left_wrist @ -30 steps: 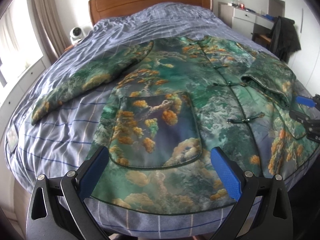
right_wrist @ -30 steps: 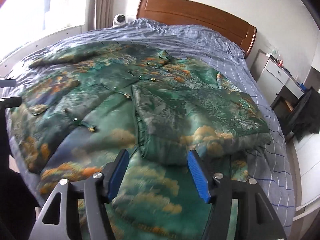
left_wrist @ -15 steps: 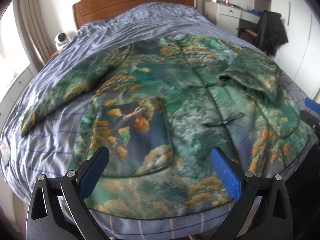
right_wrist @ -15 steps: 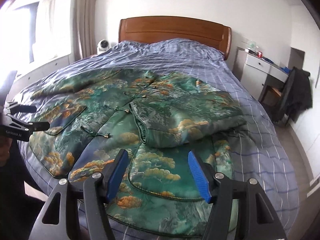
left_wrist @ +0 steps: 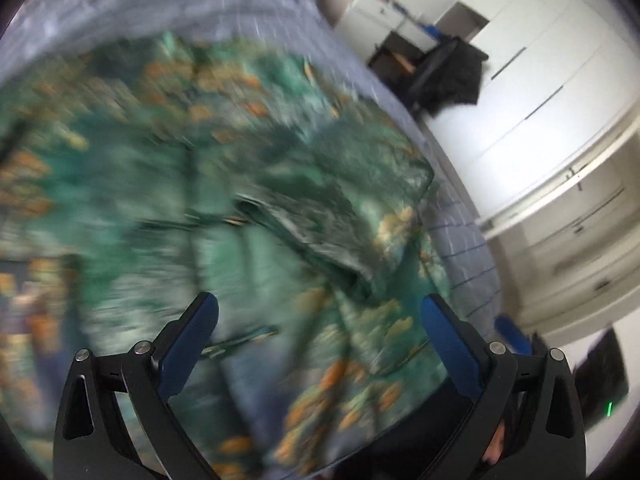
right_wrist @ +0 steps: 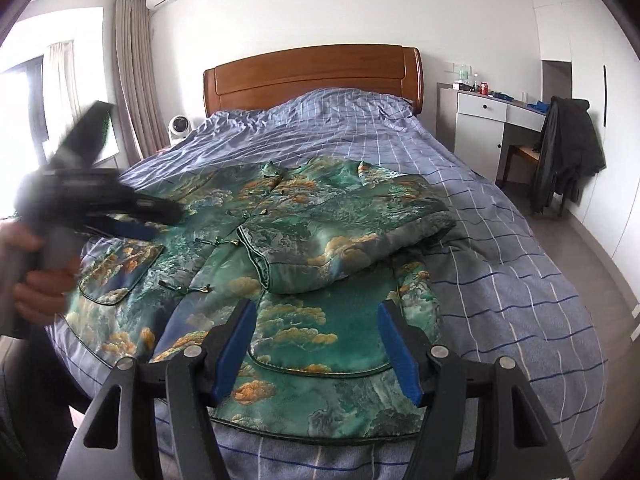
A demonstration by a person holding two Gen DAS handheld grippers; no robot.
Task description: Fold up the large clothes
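I see my left gripper [right_wrist: 132, 220] held by a hand [right_wrist: 28, 268] above the jacket's [right_wrist: 304, 240] left side, tipped down toward the cloth; through its own camera the left gripper [left_wrist: 320, 312] has its blue fingers [left_wrist: 188, 344] well apart with nothing between them. My right gripper [right_wrist: 316, 316] hangs over the jacket's hem, pointing toward the headboard [right_wrist: 312, 76], fingers apart and empty. The left view is smeared with blur and shows only the jacket, its folded sleeve [left_wrist: 340, 216], and white cabinets [left_wrist: 560, 208] beyond the bed's edge. The right view is sharp and gives the whole bed [right_wrist: 500, 264], the desk [right_wrist: 492, 120] and the dark coat [right_wrist: 568, 148] on a chair. The jacket lies flat on the bed's near half, its long axis running from hem to collar, collar toward the headboard. One sleeve [right_wrist: 340, 236] is folded across the jacket's front.
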